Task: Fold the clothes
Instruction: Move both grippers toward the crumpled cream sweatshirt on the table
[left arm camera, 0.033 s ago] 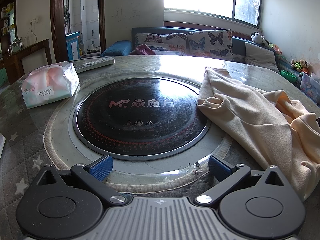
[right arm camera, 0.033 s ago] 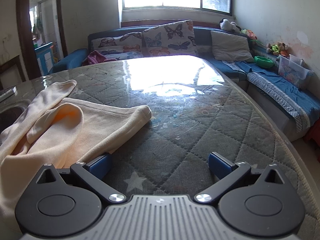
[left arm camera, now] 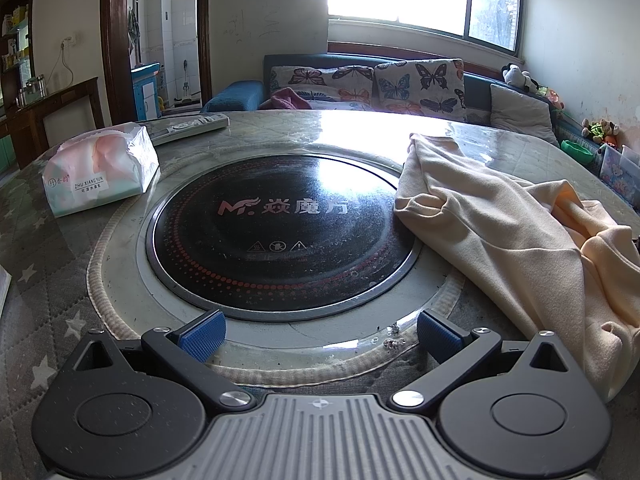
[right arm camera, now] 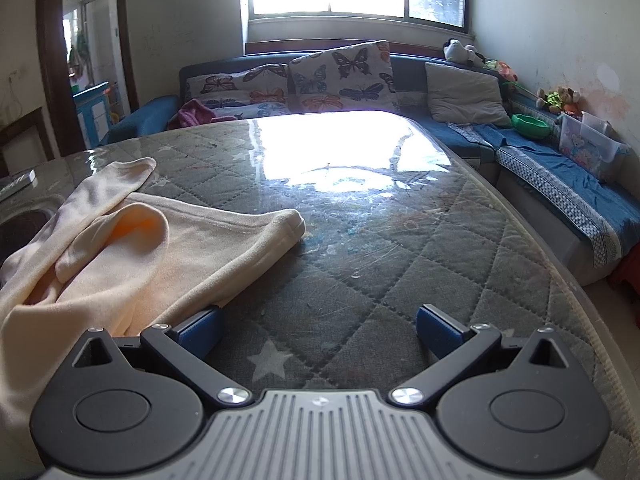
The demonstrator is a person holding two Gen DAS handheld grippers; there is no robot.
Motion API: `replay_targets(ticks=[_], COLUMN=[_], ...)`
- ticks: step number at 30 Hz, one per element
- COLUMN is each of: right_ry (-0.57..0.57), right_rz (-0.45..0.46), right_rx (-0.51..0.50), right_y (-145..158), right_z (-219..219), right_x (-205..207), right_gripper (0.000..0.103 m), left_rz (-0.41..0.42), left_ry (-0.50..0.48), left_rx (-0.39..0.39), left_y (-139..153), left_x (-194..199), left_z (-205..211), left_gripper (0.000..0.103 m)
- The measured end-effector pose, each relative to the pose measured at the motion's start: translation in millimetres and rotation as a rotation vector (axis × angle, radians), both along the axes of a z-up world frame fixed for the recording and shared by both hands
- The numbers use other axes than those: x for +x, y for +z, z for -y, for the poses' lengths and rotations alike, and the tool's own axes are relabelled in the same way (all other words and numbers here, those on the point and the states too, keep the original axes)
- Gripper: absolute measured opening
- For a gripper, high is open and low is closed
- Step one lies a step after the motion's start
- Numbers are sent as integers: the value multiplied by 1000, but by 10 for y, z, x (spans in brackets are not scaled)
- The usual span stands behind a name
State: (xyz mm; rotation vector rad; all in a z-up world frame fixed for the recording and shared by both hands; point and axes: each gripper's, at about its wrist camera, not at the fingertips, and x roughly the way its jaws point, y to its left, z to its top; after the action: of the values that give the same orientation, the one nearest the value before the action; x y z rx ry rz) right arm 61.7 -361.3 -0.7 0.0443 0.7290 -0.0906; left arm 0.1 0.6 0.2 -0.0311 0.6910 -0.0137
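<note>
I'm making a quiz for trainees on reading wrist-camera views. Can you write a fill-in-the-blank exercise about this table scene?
1. The cream garment lies crumpled, not yet ____.
2. Both the left gripper and the right gripper are ____.
3. The cushions on the sofa are printed with ____.
4. The tissue pack sits to the ____ of the black round cooktop in the left wrist view.

Missing words: folded; open; butterflies; left

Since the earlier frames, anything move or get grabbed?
No visible change. The cream garment lies crumpled in the same spot on the table, partly over the round cooktop's edge. Left tool and right tool are both open, holding nothing. The tissue pack and remote are unmoved.
</note>
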Motion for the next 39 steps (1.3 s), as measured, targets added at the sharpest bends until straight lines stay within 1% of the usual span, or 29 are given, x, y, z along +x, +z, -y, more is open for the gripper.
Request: replay_targets(ticks=[4, 9, 10, 16, 20, 27, 31, 39], right_ry=[6, 20, 25, 64, 84, 125, 149, 188], right_rz=[17, 35, 52, 77, 88, 79, 74, 64], right_rx=[-4, -6, -10, 26, 37, 70, 88, 85], right_y=[26, 73, 92, 202, 234, 227, 231, 254], right_z=[16, 15, -34, -90, -166, -354, -431, -559], right_x=[-151, -343, -442, -799, -976, -1183, -1242, -1366], right_gripper=[103, 103, 103, 103, 103, 103, 103, 103], left_rz=[4, -10, -13, -32, -49, -58, -59, -67], left_ry=[0, 38, 38, 39, 29, -10, -35, -69], left_rx=[0, 18, 18, 12, 3, -12, 1, 13], left_y=[5, 14, 19, 52, 87, 145, 183, 216], left_x=[-12, -19, -33, -125, -250, -478, -556, -657], left_z=[-23, 66, 80, 166, 258, 452, 572, 730], left_gripper=[103, 103, 103, 103, 103, 103, 103, 103])
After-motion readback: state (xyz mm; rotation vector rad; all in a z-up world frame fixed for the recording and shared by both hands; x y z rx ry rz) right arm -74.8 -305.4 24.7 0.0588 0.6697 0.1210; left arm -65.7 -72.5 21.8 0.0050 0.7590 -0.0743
